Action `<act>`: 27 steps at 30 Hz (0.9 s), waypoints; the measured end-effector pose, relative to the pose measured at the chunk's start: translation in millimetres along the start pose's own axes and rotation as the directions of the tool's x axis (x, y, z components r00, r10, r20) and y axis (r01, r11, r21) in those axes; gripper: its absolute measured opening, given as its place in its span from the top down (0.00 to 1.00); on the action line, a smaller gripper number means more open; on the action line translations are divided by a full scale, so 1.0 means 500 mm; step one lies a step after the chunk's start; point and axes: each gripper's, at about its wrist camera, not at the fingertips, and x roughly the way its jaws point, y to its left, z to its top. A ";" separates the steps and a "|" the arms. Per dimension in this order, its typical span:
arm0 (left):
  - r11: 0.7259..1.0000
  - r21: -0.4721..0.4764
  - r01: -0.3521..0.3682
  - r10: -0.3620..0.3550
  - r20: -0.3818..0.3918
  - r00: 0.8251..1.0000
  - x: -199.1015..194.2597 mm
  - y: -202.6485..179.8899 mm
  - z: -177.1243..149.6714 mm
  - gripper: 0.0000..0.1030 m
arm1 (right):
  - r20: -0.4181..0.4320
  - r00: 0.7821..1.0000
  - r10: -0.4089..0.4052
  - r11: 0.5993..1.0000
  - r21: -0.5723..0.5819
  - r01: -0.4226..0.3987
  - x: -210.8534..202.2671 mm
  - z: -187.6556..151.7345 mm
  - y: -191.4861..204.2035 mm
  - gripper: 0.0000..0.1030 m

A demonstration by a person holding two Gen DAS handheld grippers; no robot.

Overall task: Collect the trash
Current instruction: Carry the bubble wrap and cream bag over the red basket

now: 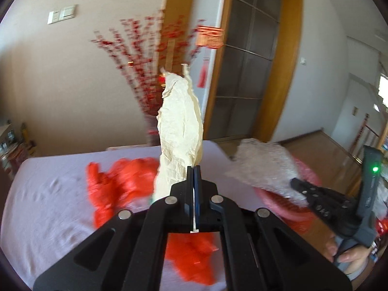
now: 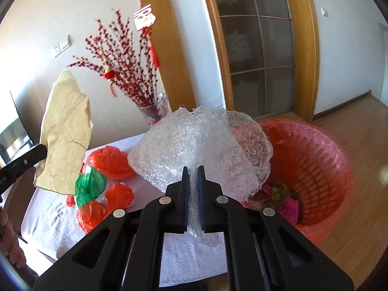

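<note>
My left gripper [image 1: 193, 169] is shut on a crumpled sheet of beige paper [image 1: 180, 131], which stands up above the table; the same beige paper [image 2: 65, 135] shows at the left of the right wrist view. My right gripper [image 2: 192, 169] is shut on a sheet of clear bubble wrap [image 2: 201, 145], held over the table's right end beside the red basket [image 2: 322, 160]. The bubble wrap [image 1: 264, 167] and the right gripper's fingers [image 1: 315, 196] also appear at the right of the left wrist view. Crumpled red plastic bags [image 2: 111, 162] and a green one [image 2: 91, 184] lie on the white tablecloth [image 2: 53, 223].
The red basket, lined with a pink bag, stands on the wooden floor [image 2: 359, 242] and holds some coloured scraps [image 2: 286, 198]. A glass vase of red-berry branches [image 2: 152, 111] stands behind the table. A person's hand [image 1: 344, 254] grips the right gripper's handle.
</note>
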 end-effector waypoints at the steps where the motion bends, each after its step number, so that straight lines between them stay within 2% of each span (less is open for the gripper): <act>1: 1.000 0.010 0.020 -0.020 -0.002 1.000 0.004 -0.015 0.006 0.98 | 0.004 1.000 -0.007 1.000 0.005 0.007 -0.005 0.001 -0.006 0.93; 8: 0.987 0.064 0.149 -0.146 -0.048 0.988 0.057 -0.121 0.019 0.98 | 0.024 0.998 -0.065 0.996 0.057 0.063 -0.022 0.010 -0.065 0.93; 16: 0.958 0.096 0.269 -0.259 -0.104 0.960 0.119 -0.233 0.028 0.98 | 0.026 0.989 -0.147 0.981 0.132 0.143 -0.037 0.006 -0.151 0.93; 24: 0.929 0.101 0.356 -0.339 -0.155 0.928 0.178 -0.318 0.030 0.98 | 0.001 0.976 -0.218 0.955 0.206 0.213 -0.039 -0.005 -0.234 0.93; 27: 0.923 0.098 0.371 -0.353 -0.164 0.921 0.201 -0.335 0.032 0.98 | -0.006 0.972 -0.237 0.946 0.228 0.232 -0.040 -0.008 -0.261 0.93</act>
